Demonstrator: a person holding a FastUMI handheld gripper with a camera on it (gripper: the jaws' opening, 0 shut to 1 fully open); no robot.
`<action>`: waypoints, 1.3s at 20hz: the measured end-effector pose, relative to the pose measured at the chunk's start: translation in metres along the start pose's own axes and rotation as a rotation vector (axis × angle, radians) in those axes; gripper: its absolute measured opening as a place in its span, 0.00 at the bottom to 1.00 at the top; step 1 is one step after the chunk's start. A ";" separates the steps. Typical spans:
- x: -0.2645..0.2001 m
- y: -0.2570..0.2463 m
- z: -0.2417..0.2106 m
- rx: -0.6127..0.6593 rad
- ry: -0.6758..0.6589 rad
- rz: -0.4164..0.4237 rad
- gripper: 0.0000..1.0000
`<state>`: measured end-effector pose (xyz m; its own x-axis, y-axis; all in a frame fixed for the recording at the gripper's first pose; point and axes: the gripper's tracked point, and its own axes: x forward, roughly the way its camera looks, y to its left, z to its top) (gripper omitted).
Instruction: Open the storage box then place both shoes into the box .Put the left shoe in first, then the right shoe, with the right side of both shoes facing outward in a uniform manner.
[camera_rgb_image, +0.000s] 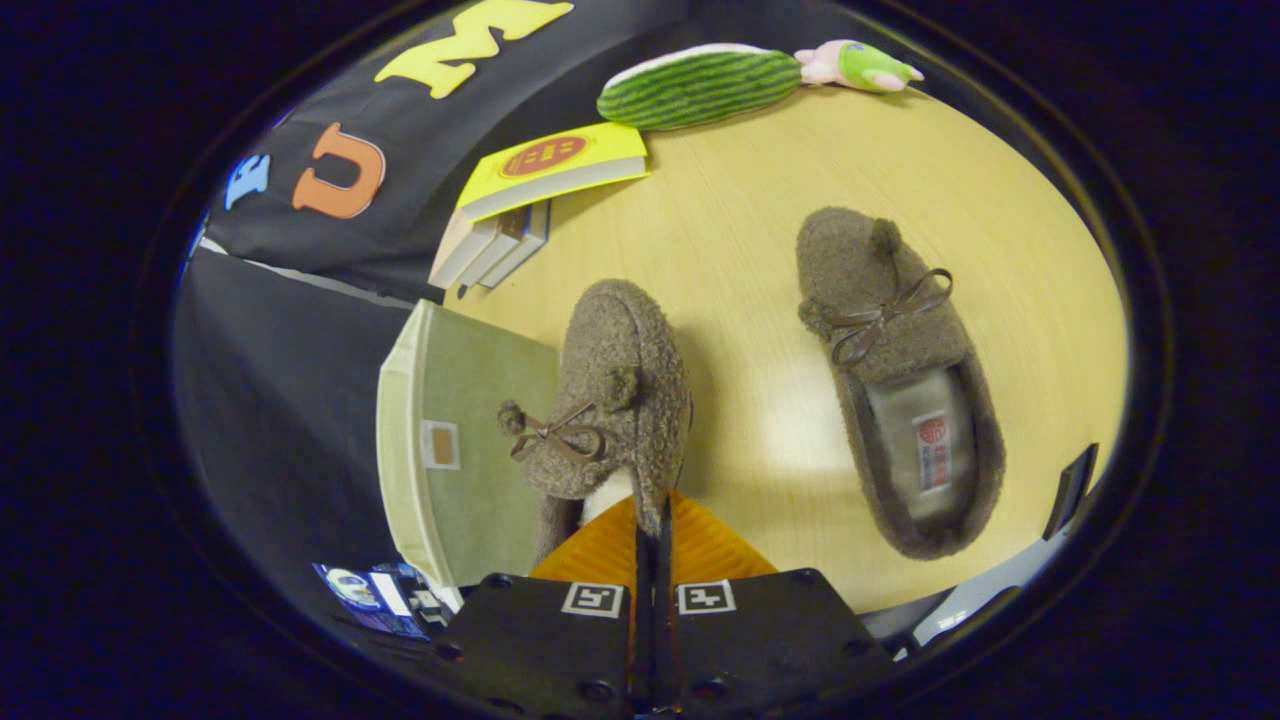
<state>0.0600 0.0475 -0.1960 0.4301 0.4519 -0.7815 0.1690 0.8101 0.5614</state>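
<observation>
A brown fleecy slipper with a bow (615, 400) hangs tilted on its side just ahead of my gripper (652, 512). The orange fingers (598, 552) are shut on the slipper's collar, and its toe points away from me. The slipper overlaps the right edge of a pale green storage box (460, 440), which sits at the table's left edge beneath it. I cannot tell whether the box's lid is open. The second matching slipper (900, 380) lies flat on the wooden table (760, 200) to the right, sole down, toe away, with its lining showing.
A yellow book on a stack of books (530, 190) lies beyond the box. A green striped plush (700, 85) and a pink and green toy (860, 65) rest at the table's far edge. A dark object (1070, 490) stands at the near right.
</observation>
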 end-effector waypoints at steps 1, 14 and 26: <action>-0.012 0.015 0.002 -0.009 -0.026 0.018 0.07; -0.043 0.231 -0.001 -0.165 -0.200 0.199 0.06; 0.088 0.242 -0.050 -0.078 -0.014 0.094 0.06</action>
<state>0.0939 0.3019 -0.1427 0.4534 0.5223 -0.7222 0.0578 0.7914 0.6086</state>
